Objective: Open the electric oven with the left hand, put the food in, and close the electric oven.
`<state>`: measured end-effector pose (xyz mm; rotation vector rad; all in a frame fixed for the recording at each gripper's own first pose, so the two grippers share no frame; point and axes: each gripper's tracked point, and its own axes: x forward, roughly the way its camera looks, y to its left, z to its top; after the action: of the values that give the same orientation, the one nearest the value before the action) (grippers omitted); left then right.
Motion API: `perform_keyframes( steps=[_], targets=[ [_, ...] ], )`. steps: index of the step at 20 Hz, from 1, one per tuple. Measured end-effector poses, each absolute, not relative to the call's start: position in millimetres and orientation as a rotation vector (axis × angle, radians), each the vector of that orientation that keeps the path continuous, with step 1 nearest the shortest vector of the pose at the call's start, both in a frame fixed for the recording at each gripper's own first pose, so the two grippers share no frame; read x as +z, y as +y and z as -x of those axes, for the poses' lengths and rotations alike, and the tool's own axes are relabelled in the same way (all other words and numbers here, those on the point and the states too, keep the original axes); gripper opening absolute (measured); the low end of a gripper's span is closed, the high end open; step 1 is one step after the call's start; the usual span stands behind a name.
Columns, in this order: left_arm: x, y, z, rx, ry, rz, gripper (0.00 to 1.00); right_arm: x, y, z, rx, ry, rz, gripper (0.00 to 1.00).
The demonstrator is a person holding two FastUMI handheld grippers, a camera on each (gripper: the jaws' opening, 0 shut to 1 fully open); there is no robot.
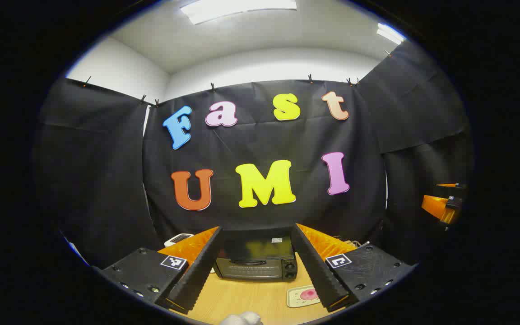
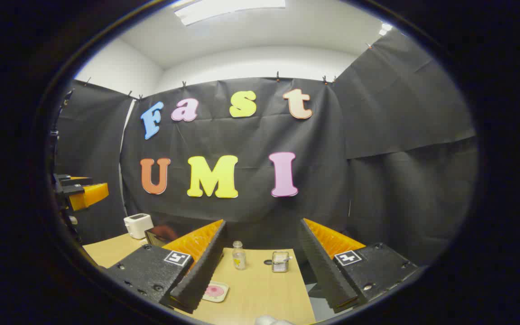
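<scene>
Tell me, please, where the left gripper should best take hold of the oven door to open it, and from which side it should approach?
Probably the horizontal bar handle along the top edge of the electric oven door. It runs across the shut door's front, so the left gripper, open and facing the oven, would likely come straight in from the front with one finger above the bar and one below.

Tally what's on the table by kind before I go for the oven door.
Electric oven: 1
Plate with pink food: 1
White toaster: 1
Small bottle: 1
Small clear box: 1
Total: 5
</scene>
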<state>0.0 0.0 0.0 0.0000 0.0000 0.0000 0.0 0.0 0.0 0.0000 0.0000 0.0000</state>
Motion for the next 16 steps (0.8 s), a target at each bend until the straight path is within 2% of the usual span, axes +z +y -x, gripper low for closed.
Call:
perform_keyframes(
  steps=[7, 8, 12, 13, 16],
  targets=[
    [-3, -9, -4, -0.003, 0.011, -0.018, 0.96, -4, -8, 1, -0.018, -0.005, -0.009, 1.0],
    [-4, -9, -4, -0.003, 0.014, -0.014, 0.96, -3, -7, 0, -0.016, -0.004, -0.01, 0.97],
    [-5, -5, -3, 0.004, 0.014, -0.006, 0.96, 0, -3, 2, -0.013, -0.007, 0.003, 1.0],
    [-5, -3, -3, 0.008, 0.016, -0.006, 0.96, 1, -2, 2, -0.012, -0.009, 0.003, 0.97],
    [-3, 1, -2, 0.013, 0.009, 0.003, 0.96, 5, 2, 2, -0.012, -0.014, -0.006, 0.97]
  ],
)
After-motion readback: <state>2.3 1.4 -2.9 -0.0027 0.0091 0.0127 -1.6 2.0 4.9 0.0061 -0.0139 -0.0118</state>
